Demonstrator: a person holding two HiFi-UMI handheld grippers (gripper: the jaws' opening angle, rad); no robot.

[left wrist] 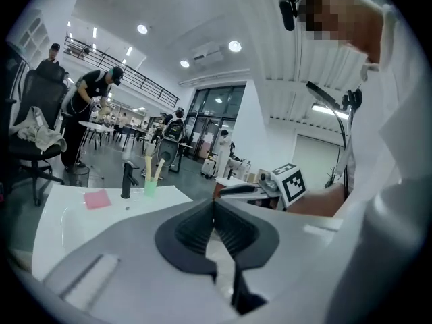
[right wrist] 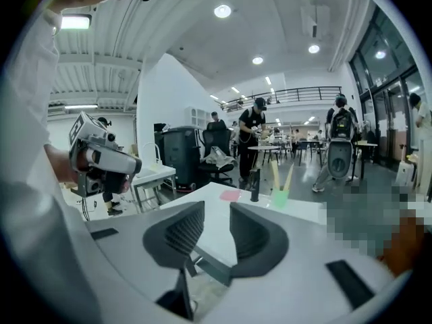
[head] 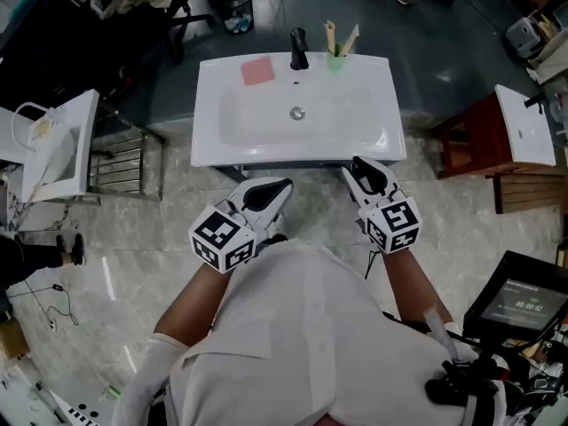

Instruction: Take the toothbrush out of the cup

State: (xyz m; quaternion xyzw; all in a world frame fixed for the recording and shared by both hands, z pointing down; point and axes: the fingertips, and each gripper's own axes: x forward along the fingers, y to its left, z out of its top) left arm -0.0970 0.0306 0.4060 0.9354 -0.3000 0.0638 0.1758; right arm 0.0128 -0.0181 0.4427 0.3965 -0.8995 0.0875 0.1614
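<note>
Now at the approach step, nothing gripped yet. Right gripper (right wrist: 216,225) with jaws apart, only air between the ribbed pads. Left gripper (left wrist: 214,221) with pads pressed together, also empty. Both held just short of the near rim of the sink (head: 213,140), close to the body, pointing across the basin. Target at the far edge: green cup (head: 335,61), upright, just right of the black faucet (head: 299,50). Toothbrush (head: 350,39) leaning out of it to the right, a second pale stick (head: 330,35) standing beside it; too small to tell the heads apart. Pink cloth (head: 258,71) left of the faucet, well apart from the cup. Judged next move: carry the open right gripper forward over the basin, line the jaws up on the stem above the cup's rim, close, then lift straight up. Probably worth steadying the cup with the left, given the risk of a light cup tipping or riding up with the stem. Room for moving: basin bare and wide, free run from near rim to far. Tight spots: faucet right beside the cup, the neighbouring stick close against the chosen one, and the sink's far edge just behind the cup, floor beyond. Wooden stand (head: 470,140) off to the right, well apart from the path.
</note>
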